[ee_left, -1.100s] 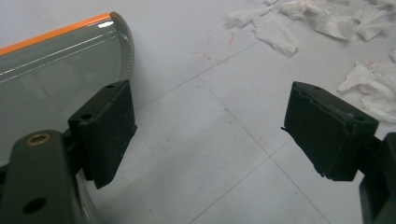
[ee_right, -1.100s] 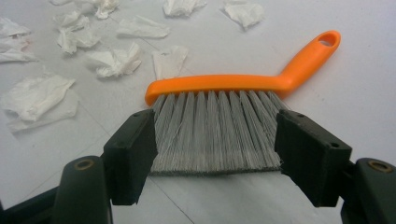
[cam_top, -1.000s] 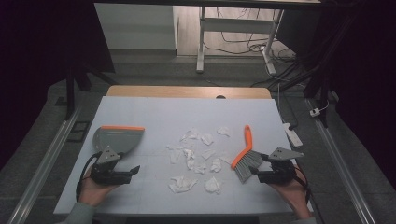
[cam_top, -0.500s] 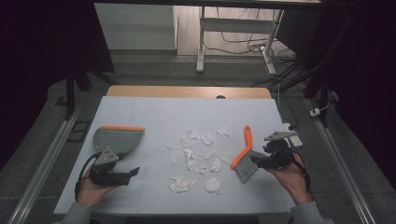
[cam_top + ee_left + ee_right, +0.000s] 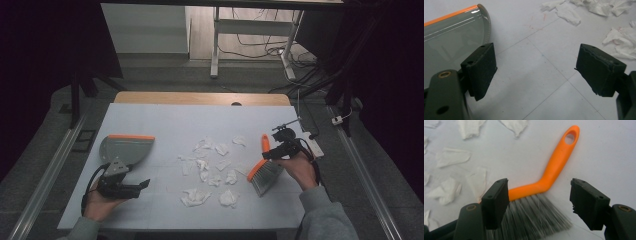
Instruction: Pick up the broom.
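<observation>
Over the last second we saw the right gripper [image 5: 272, 154] lift off the near edge of the table and swing inward toward the hand brush [image 5: 264, 167], while the left gripper [image 5: 131, 185] stayed where it had been. The brush lay flat on the white table [image 5: 165, 120], right of the paper scraps [image 5: 210, 162], its orange handle [image 5: 559, 162] pointing away from us and its grey bristles [image 5: 534, 220] fanned toward the near edge. In the right gripper view we looked down between the two black jaws: they stood wide apart, released, one on each side of the bend where handle met bristles, and we could not tell whether either pad touched the brush. Nothing was clamped between them.

The torn white scraps were scattered across the middle of the table, between the brush and the dustpan [image 5: 126, 150]. The dustpan, grey with an orange front lip, sat on the left part of the table, its lip turned away from us. Just on our side of it, the left gripper hovered low over the bare tabletop with its jaws likewise spread and empty; in the left gripper view the dustpan's rim [image 5: 456, 15] showed beyond the left jaw, and some scraps lay off to the upper right.
</observation>
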A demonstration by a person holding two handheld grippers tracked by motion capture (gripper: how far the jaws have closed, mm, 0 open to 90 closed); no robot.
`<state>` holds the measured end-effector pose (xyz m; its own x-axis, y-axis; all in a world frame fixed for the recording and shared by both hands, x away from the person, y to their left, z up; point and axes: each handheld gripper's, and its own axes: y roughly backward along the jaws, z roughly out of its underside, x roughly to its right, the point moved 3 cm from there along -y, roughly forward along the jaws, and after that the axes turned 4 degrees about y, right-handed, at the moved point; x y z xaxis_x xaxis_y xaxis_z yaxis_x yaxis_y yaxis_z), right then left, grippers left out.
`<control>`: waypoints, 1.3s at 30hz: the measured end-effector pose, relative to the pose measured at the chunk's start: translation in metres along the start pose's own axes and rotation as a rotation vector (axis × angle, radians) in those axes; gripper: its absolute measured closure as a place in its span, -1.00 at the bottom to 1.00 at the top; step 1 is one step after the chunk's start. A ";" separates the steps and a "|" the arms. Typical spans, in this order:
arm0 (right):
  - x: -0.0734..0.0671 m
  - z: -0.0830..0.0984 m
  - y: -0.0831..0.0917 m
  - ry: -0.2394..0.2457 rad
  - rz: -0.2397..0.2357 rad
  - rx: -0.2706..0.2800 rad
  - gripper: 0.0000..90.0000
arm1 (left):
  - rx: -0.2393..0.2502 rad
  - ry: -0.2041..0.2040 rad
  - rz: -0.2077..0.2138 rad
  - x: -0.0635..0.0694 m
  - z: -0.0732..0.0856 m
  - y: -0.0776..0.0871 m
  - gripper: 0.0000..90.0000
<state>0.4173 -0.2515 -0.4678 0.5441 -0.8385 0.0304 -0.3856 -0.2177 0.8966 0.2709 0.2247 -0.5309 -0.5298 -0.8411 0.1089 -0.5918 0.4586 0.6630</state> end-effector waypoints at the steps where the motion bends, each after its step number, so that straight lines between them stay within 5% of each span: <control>1: 0.001 -0.002 -0.003 -0.008 -0.002 -0.011 -0.30 | 0.000 0.000 0.000 0.000 0.000 0.000 -0.61; 15: 0.008 -0.022 -0.044 -0.137 0.067 -0.155 -0.27 | 0.007 0.004 0.010 0.002 0.001 0.002 -0.61; 27: 0.006 -0.021 -0.054 -0.211 0.122 -0.220 -0.14 | 0.016 0.003 0.022 0.004 0.001 0.003 -0.61; 32: 0.006 -0.019 -0.059 -0.263 0.140 -0.267 0.08 | 0.015 0.000 0.027 0.005 0.001 0.003 -0.61; 36: 0.006 -0.017 -0.064 -0.327 0.108 -0.283 0.28 | 0.016 -0.002 0.030 0.005 0.001 0.003 -0.61; 39: 0.004 -0.019 -0.065 -0.351 0.139 -0.295 0.35 | 0.016 -0.001 0.032 0.005 0.001 0.003 -0.61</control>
<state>0.4584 -0.2311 -0.5181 0.1987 -0.9786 0.0533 -0.1817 0.0167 0.9832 0.2661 0.2222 -0.5295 -0.5493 -0.8255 0.1297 -0.5836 0.4901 0.6475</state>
